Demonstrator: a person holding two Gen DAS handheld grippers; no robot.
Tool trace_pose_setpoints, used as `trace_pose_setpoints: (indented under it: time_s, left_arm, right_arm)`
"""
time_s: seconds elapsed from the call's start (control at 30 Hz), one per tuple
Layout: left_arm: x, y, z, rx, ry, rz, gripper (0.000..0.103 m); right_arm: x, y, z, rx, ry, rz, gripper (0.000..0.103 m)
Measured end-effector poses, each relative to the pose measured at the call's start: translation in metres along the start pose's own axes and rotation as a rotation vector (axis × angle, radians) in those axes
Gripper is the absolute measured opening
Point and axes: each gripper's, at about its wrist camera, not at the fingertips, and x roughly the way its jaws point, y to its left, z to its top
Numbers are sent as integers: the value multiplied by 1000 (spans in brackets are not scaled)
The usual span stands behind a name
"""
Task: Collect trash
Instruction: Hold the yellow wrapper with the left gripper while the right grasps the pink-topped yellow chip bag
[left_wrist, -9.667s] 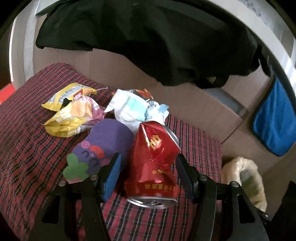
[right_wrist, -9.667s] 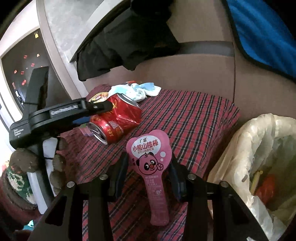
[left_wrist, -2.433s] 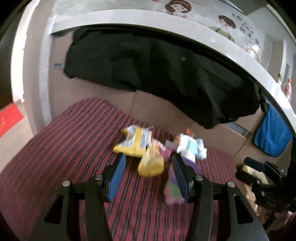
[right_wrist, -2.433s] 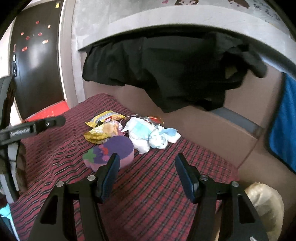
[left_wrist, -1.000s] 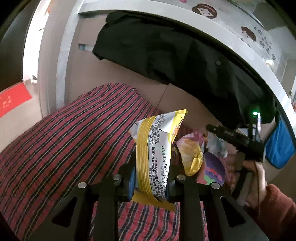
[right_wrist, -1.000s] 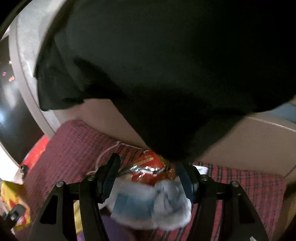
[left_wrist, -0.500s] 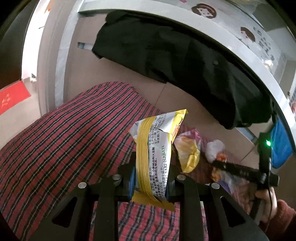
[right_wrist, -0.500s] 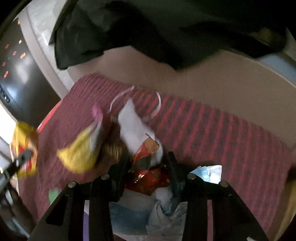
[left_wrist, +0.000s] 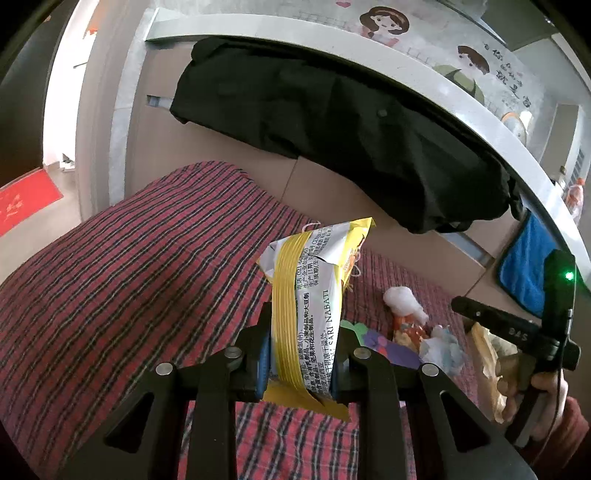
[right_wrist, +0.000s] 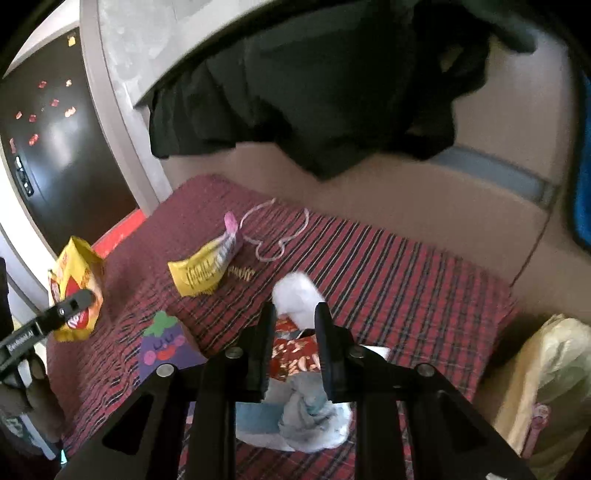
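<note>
On plaid cushion: left gripper pinches yellow wrapper upright for carrying; right gripper jaws closing on red wrapper and tissue wad; bin bag at 3 o'clock.

Upright yellow-and-silver wrapper, red wrapper, white tissue wad on plaid cloth

both grippers are black: the left gripper has blue pads and silver screws; the right gripper shows a green light, held from a red sleeve.
</note>
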Motion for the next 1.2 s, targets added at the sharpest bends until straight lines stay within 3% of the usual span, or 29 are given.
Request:
trace_pose_setpoints:
  time_s: [0.03, 0.07, 0.2, 0.33, 0.5, 0.73, 0.8, 1.0, 1.2]
  left_arm:
    - [0, 0, -1, -6, 3, 0, 25]
    - [1, -2, -2, -12, 7, 1, 25]
    - [-2, -5, -4, 9, -15, 41, 25]
    - [-8, 1, -2, 28, -57, 97, 25]
    - [-9, 25, 2, 8, -53, 105, 25]
    - [-2, 40, 9, 42, -58, 150, 25]
    - [0, 42, 10, 56, -55, 142, 25]
    - [7, 49, 15, 44, -42, 113, 25]
    - [5, 45, 15, 45, -46, 109, 25]
  right_arm:
    - [1, 0, 0, -6, 3, 12, 50]
    - [3, 1, 1, -12, 2, 27, 53]
    - [18, 13, 2, -27, 21, 57, 53]
    - [37, 50, 11, -51, 8, 56, 52]
    - [77, 71, 35, 53, 41, 70, 52]
    - [132, 79, 66, 83, 89, -17, 52]
    - [149, 81, 70, 61, 123, -64, 52]
    - [178, 85, 70, 46, 263, -57, 52]
    - [169, 108, 59, -94, 308, 2, 28]
